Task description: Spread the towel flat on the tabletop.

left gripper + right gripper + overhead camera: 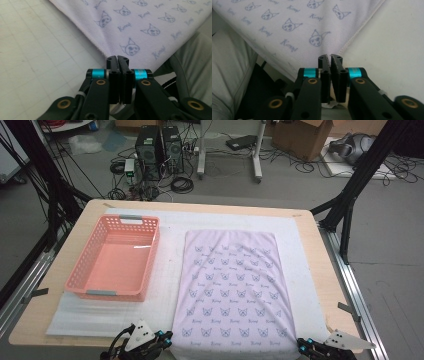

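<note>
The left hand-held gripper (pixel 161 338) and right hand-held gripper (pixel 301 343) each pinch a near corner of the lilac cloth (pixel 231 285); a pink basket (pixel 116 257) stands just beside it on the surface (pixel 310 227), nothing between.

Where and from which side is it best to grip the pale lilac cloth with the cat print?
Probably at its two near corners, coming from the table's near edge: the pale lilac cat-print cloth lies flat, and the left gripper and right gripper sit closed there.

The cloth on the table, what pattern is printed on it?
The cloth: pale lilac with small cat faces, clearest in left gripper view.
</note>
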Tool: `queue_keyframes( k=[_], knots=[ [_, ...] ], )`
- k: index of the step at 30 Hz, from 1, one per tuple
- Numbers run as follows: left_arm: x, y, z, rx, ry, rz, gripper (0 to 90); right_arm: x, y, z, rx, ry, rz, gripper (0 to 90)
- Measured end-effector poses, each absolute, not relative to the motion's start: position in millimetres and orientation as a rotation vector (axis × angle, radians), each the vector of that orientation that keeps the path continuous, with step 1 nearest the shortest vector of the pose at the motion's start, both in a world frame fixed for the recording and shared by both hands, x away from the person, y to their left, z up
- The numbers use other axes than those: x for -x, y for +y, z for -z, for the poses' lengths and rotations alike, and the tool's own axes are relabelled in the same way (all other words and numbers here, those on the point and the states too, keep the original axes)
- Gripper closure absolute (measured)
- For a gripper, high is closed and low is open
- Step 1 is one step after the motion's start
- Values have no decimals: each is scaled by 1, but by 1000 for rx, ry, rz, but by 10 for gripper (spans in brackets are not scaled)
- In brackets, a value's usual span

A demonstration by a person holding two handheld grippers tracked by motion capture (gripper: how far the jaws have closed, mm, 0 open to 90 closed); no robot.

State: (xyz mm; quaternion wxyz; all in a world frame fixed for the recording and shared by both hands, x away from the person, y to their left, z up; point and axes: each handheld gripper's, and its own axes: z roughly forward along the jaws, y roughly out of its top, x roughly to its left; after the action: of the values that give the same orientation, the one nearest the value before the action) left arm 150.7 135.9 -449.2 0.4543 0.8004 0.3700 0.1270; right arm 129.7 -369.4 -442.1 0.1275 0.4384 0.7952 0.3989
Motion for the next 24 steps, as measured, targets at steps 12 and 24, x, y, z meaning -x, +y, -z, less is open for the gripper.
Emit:
queue_keyframes(
  k=[12,24],
  knots=[
    [-202,126,444,-1822,919,-346,456,-189,-366,444,-1409,2067,-1122,654],
    [-238,126,438,-1786,961,-349,407,-207,-369,444,-1368,2178,-1002,888]
  ],
)
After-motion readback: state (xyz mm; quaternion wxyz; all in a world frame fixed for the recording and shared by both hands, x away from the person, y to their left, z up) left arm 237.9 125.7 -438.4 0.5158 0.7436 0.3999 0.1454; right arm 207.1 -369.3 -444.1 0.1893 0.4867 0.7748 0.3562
